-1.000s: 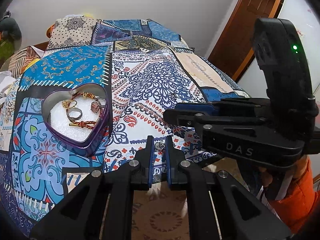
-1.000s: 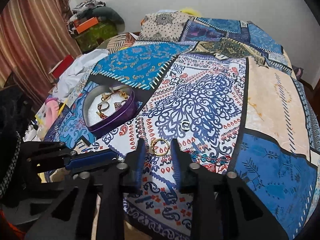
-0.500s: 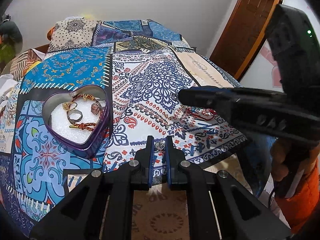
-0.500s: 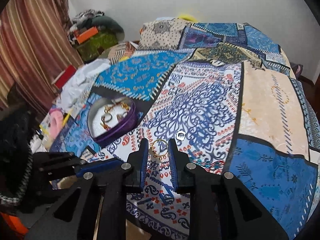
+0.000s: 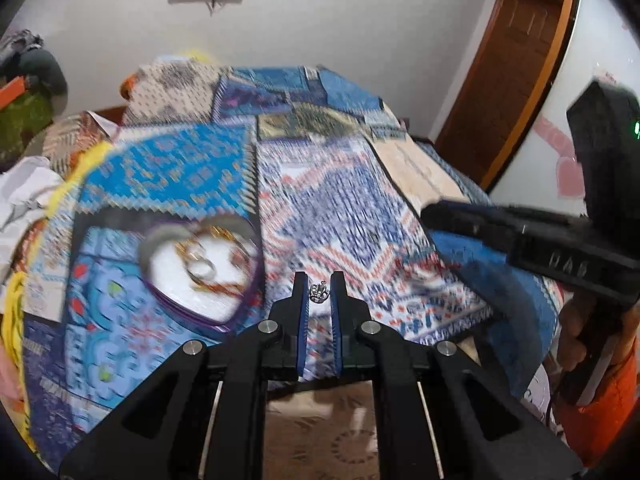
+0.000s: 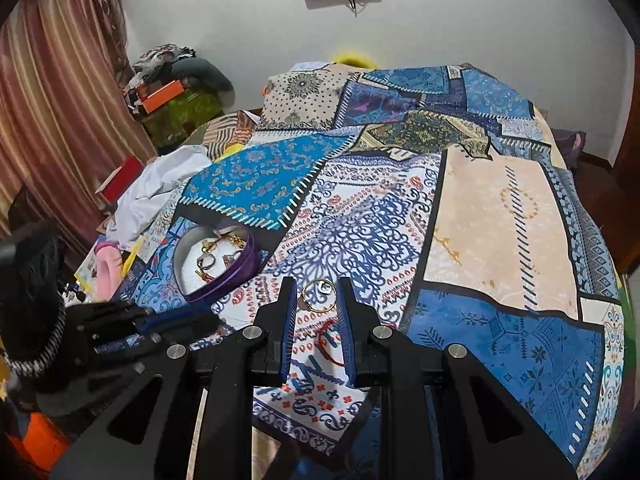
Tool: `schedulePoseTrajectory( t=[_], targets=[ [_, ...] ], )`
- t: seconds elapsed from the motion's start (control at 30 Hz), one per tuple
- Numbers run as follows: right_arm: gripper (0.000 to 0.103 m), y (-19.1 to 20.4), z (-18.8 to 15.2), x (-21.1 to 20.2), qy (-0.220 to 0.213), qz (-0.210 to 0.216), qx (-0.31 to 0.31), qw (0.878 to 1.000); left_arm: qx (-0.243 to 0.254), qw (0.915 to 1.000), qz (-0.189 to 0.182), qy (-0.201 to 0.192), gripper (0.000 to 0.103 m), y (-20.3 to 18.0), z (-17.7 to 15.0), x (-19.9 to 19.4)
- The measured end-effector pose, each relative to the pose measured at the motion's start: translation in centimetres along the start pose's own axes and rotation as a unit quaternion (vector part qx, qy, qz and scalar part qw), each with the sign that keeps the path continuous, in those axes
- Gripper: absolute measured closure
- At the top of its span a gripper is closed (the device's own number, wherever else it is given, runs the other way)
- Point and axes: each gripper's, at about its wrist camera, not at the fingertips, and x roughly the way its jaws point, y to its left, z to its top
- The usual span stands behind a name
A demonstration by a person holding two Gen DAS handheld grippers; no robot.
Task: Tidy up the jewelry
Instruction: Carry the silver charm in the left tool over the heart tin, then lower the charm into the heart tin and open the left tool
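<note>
A small silver crown-shaped ring is pinched at the tips of my left gripper, which is shut on it above the bedspread. My right gripper is shut on a thin gold hoop, also held off the cloth. The purple heart-shaped tin lies on the bedspread to the left of both grippers, with several rings and bracelets on its white lining. A loose silver ring shows on the cloth through the hoop. In each view the other gripper reaches in from the side: right gripper, left gripper.
The patchwork bedspread covers a bed whose near edge runs just under the grippers. A red curved piece lies on the cloth between the right fingers. Clothes and a white cloth are piled at the left. A wooden door stands at the right.
Both grippers have risen from the bedspread, each keeping its piece. The heart tin and the loose silver ring sit lower and farther off in view. The left view is now motion-blurred.
</note>
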Motion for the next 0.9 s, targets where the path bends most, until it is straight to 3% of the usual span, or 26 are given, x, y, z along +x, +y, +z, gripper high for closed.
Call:
schedulePoseTrajectory(
  t=[0.37, 0.67, 0.9],
  targets=[
    [0.085, 3.5, 1.6, 1.1, -0.019, 0.028, -0.022, 0.999, -0.003, 0.9965, 0.050, -0.067, 0.094, 3.5, 3.2, -4.3],
    [0.085, 6.6, 2.5, 4.5, -0.003, 0.051, -0.050, 0.997, -0.022, 0.9960, 0.063, -0.060, 0.094, 6.3, 3.1, -3.1],
    [0.085, 7.9, 2.6, 6.8, 0.013, 0.037, -0.074, 0.996, -0.040, 0.9969, 0.058, -0.035, 0.094, 7.9, 2.2, -0.8]
  ],
)
